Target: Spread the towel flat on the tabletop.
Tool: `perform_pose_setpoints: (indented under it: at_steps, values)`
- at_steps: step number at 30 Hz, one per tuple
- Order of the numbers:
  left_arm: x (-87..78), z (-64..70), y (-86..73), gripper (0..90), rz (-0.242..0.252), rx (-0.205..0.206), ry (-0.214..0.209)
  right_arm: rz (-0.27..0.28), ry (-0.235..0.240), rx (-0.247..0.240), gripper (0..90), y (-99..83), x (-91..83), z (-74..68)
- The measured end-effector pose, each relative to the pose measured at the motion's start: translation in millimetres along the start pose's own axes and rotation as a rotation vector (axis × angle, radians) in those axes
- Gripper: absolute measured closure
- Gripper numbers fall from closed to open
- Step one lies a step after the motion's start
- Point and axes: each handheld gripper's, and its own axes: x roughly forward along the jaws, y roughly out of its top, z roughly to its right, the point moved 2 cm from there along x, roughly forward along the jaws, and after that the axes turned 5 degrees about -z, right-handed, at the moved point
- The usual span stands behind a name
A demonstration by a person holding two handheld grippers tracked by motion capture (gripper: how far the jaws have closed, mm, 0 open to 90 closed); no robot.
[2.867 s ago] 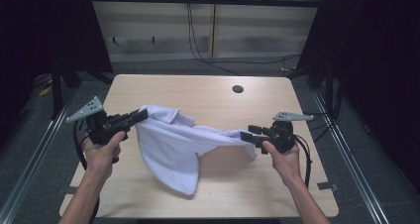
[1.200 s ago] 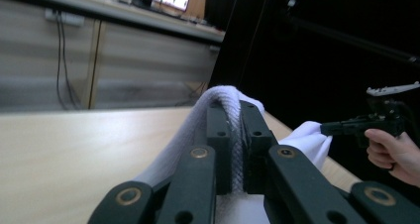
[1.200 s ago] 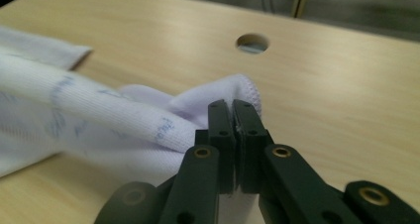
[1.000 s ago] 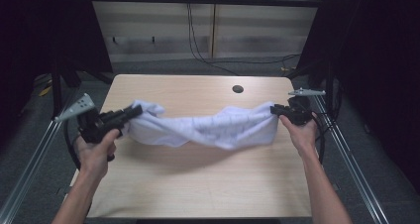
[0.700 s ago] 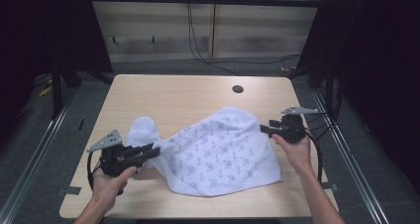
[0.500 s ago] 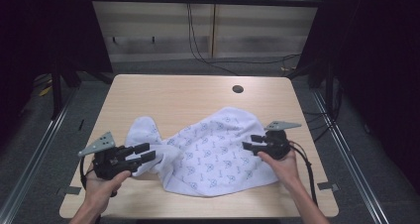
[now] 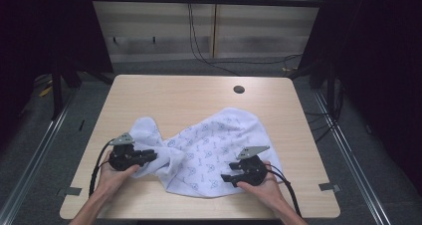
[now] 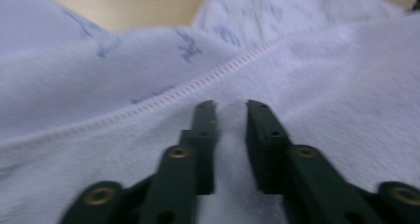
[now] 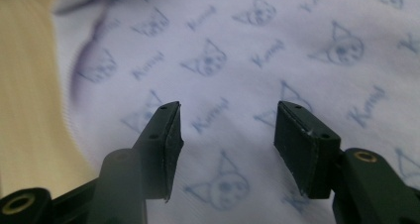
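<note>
Gaping right hand-held gripper (image 9: 225,130) over towel (image 7: 214,145); left hand-held gripper (image 8: 231,112) pinching fold, view blurred.

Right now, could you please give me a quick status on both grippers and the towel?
Left gripper nearly closed, pinching a fold of the towel. Right gripper open over the towel, holding nothing. Towel lies rumpled on the table, partly spread. Nothing in the way.

far table (image 7: 164,93) bare | towel (image 7: 214,145) covers near half | hole (image 7: 239,89), probably flush
</note>
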Motion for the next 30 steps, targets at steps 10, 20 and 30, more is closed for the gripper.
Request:
perform_pose_setpoints:
  at_steps: [10,20,30]
  values:
    - [1.4,31.3,-6.5,90.0,-0.024,0.051,-0.060,0.018,-0.079,0.020,87.4,-1.5,-5.3,34.4]
    - [3.0,96.7,-3.4,90.0,-0.001,0.099,-0.276,0.012,-0.239,0.124,88.4,-4.4,-23.7,109.1]
    - [-13.3,12.3,14.5,73.4,0.111,-0.073,-0.018,0.160,-0.186,0.163,63.4,11.5,-53.3,93.7]
